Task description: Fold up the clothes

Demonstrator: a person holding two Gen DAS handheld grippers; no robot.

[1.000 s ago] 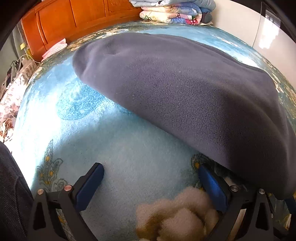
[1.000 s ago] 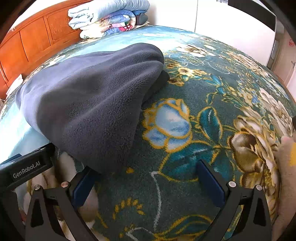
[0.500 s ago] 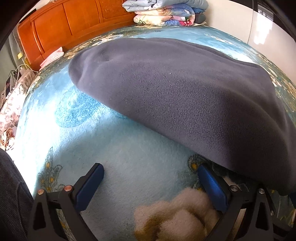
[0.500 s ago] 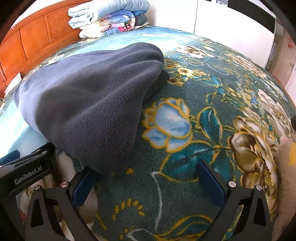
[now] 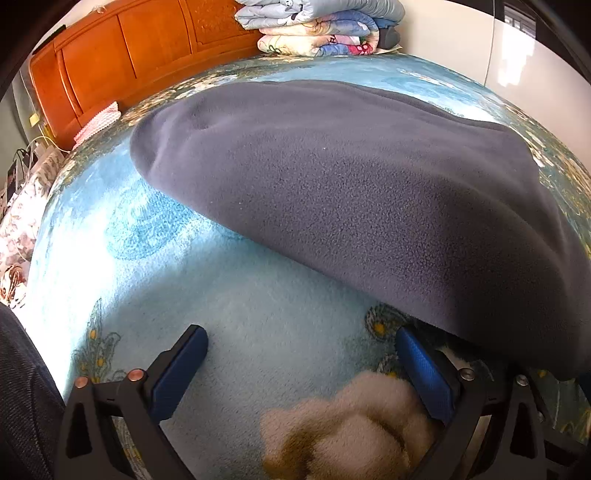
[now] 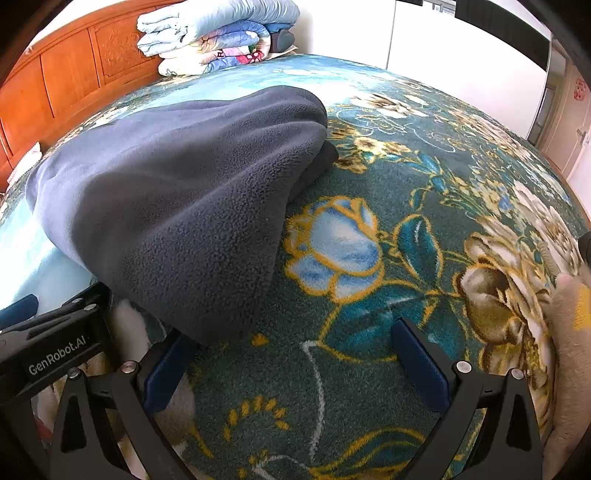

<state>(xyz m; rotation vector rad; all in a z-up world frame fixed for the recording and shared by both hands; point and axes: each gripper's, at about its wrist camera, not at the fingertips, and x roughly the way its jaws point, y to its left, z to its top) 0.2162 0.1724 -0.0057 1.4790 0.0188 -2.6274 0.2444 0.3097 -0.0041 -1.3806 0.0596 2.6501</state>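
A dark grey fleece garment (image 5: 362, 184) lies folded in a long band on the flowered bed cover (image 5: 236, 295). In the right wrist view the same fleece garment (image 6: 177, 192) fills the left half. My left gripper (image 5: 301, 343) is open, with nothing between its blue pads; its right pad sits just under the garment's near edge. My right gripper (image 6: 288, 343) is open too, over the bed cover (image 6: 369, 240), and its left pad touches the garment's near corner. The left gripper's black body (image 6: 51, 350) shows at the lower left of the right wrist view.
A stack of folded quilts (image 5: 317, 29) rests at the head of the bed against the orange wooden headboard (image 5: 122, 66). The same quilts (image 6: 218, 37) appear in the right wrist view. A dark sleeve (image 5: 22, 398) shows at the left edge. White walls and a door (image 6: 565, 122) stand to the right.
Both grippers have drawn back slightly, so the garment looks a little farther away. It lies as before. Both grippers stay open.
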